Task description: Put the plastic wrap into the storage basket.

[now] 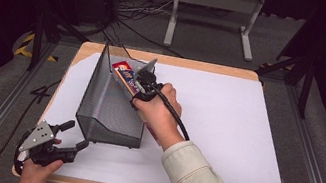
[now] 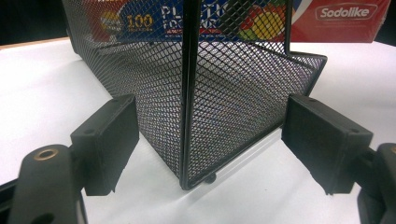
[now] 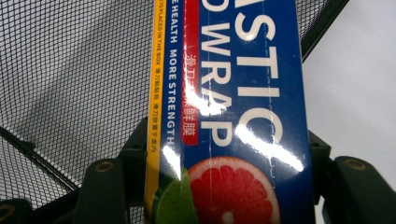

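while right gripper (image 1: 139, 87) clamps plastic wrap box (image 1: 124, 75) over mesh basket (image 1: 102, 106) near desk's far-left corner, lower box level, clear rim; left gripper (image 1: 72, 137) gapes empty.

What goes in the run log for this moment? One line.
right gripper: shut on plastic wrap box | box: over mesh basket | left gripper: open, near basket corner

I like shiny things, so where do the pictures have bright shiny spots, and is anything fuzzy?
In the right gripper view, white glare streaks cross the glossy plastic wrap box. In the left gripper view, the near pads look soft while the mesh basket is sharper. In the high view, the room behind the table is dark.
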`<state>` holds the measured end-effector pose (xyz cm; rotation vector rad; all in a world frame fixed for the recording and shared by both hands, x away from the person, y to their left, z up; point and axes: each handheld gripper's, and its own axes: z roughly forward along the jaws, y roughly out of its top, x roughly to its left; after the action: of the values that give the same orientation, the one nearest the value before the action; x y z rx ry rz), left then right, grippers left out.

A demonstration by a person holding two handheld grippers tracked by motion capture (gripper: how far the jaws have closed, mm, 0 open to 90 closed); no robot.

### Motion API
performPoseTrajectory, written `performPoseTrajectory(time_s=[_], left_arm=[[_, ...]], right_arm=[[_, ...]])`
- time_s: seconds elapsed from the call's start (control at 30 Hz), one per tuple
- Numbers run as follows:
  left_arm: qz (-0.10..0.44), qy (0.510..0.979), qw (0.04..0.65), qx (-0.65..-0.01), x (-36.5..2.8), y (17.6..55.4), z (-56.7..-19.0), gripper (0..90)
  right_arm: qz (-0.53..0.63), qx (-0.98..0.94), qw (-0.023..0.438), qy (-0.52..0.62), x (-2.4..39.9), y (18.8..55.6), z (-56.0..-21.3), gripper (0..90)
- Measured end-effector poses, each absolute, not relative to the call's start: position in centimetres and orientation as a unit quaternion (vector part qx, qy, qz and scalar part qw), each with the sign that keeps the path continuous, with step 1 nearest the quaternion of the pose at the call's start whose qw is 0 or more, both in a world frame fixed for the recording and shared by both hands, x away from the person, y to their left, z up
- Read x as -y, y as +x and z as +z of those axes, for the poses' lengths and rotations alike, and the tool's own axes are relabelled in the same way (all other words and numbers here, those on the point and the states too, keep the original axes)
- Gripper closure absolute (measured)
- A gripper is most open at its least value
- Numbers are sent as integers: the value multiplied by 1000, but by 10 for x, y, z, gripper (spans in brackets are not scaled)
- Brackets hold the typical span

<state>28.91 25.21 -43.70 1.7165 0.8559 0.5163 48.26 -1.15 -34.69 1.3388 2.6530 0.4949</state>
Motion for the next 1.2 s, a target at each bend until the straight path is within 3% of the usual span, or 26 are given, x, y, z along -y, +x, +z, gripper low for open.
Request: performPoseTrajectory(time_s=[0.7, 1.2], left_arm=[[215, 724, 547, -361, -252, 289, -437, 197], [215, 725, 546, -361, -253, 289, -437, 197]], right_arm=[[124, -888, 83, 435, -6, 489, -348, 392], [132, -893, 82, 423, -10, 488, -350, 289]])
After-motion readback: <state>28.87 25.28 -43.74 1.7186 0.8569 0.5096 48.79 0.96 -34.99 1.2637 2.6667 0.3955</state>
